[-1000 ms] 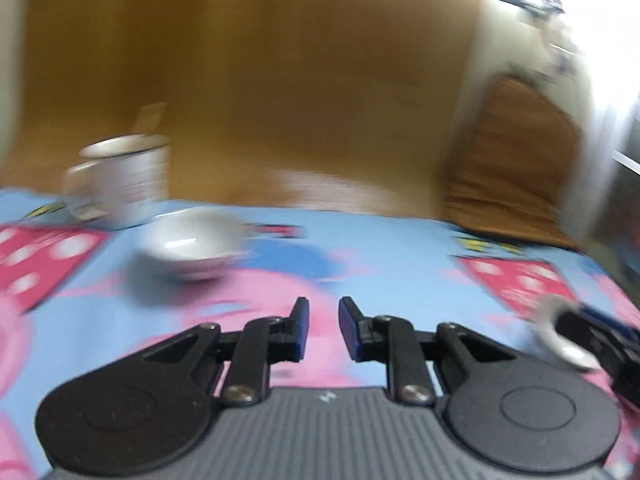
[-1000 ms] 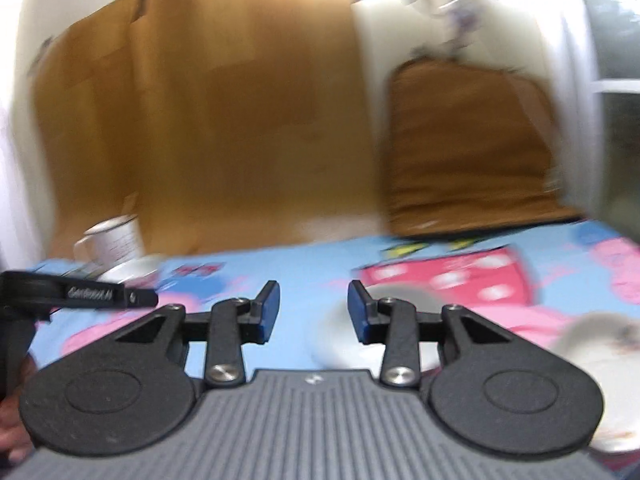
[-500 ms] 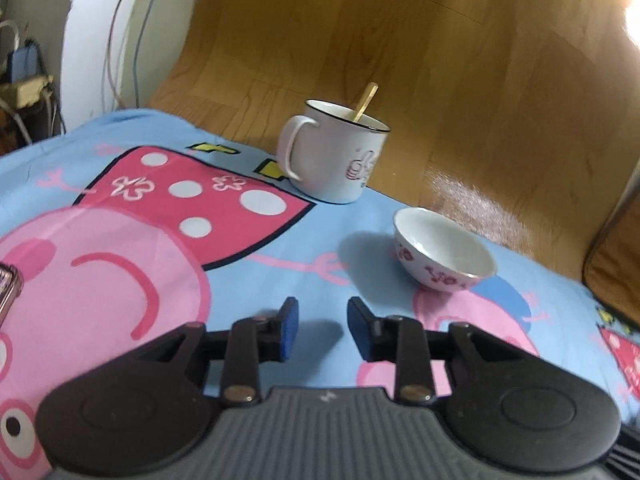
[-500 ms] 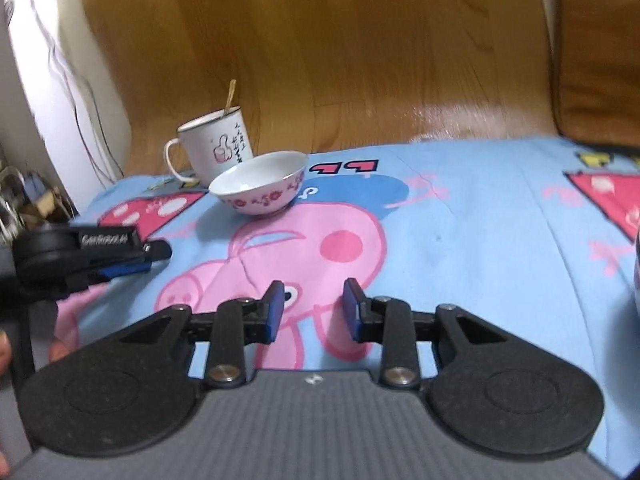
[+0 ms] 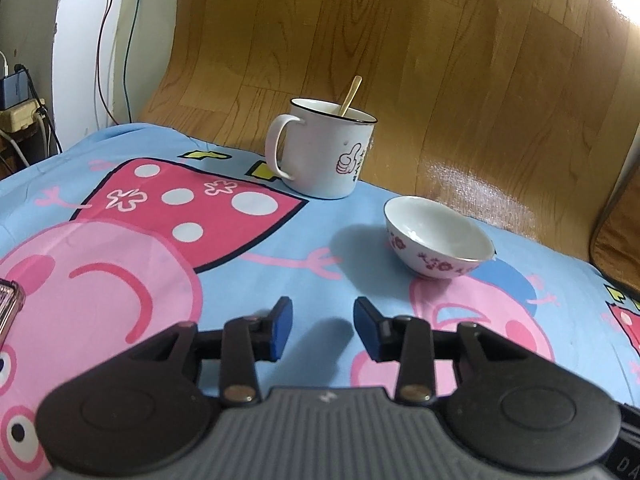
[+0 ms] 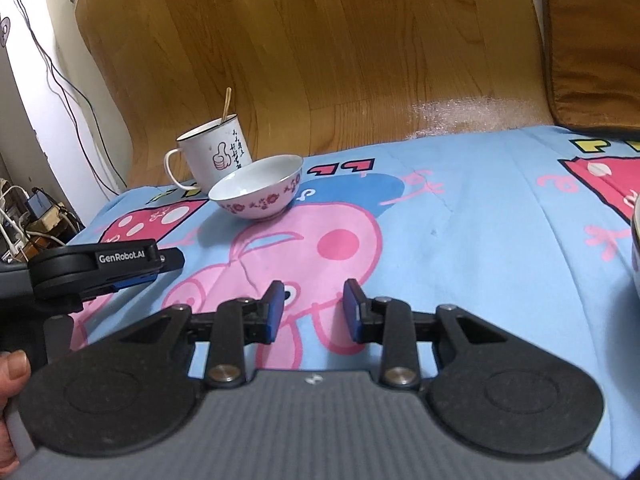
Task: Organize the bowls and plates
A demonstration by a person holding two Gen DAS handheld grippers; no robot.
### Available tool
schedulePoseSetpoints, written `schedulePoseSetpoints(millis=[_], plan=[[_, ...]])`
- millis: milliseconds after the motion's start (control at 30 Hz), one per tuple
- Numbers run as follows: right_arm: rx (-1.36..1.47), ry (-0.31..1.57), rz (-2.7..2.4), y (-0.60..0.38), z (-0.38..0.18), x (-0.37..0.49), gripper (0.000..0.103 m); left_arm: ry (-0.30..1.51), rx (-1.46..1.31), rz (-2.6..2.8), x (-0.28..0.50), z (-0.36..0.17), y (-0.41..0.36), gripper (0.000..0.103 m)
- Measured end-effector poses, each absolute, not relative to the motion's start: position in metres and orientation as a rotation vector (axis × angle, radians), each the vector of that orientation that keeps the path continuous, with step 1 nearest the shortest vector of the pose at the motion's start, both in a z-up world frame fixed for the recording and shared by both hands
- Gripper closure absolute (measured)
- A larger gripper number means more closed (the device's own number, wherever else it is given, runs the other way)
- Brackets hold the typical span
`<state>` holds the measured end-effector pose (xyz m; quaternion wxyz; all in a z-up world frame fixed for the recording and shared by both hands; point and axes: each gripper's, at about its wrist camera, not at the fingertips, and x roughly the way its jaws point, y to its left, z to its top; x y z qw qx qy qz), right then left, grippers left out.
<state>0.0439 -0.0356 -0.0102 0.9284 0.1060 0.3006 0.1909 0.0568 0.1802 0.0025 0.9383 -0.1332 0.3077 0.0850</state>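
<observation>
A small white bowl with red flowers (image 5: 438,236) sits upright on the blue cartoon-print cloth (image 5: 328,276), also in the right wrist view (image 6: 258,192). My left gripper (image 5: 322,330) is open and empty, hovering low, short of the bowl and to its left. It shows from the side in the right wrist view (image 6: 160,266). My right gripper (image 6: 314,310) is open and empty, nearer than the bowl. The rim of another white dish (image 6: 635,240) shows at the right edge.
A white mug (image 5: 324,148) with a thumbs-up print and a spoon (image 5: 350,94) in it stands behind the bowl, also seen in the right wrist view (image 6: 214,152). Wood-pattern sheet rises behind the cloth. Cables and a power strip (image 5: 20,120) lie at left. A brown cushion (image 6: 592,40) stands at right.
Both views swung left and down from the back wall to the mug and bowl. Both grippers have moved a little closer to the bowl and stay open.
</observation>
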Motion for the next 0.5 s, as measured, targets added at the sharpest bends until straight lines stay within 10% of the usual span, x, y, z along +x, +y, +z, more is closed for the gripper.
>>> schedulePoseSetpoints(millis=[500], plan=[[0.346,0.698,0.414,-0.029,-0.006,0.089,0.067,0.628,-0.287,0.164,0.058,0.003,0.184,0.067]])
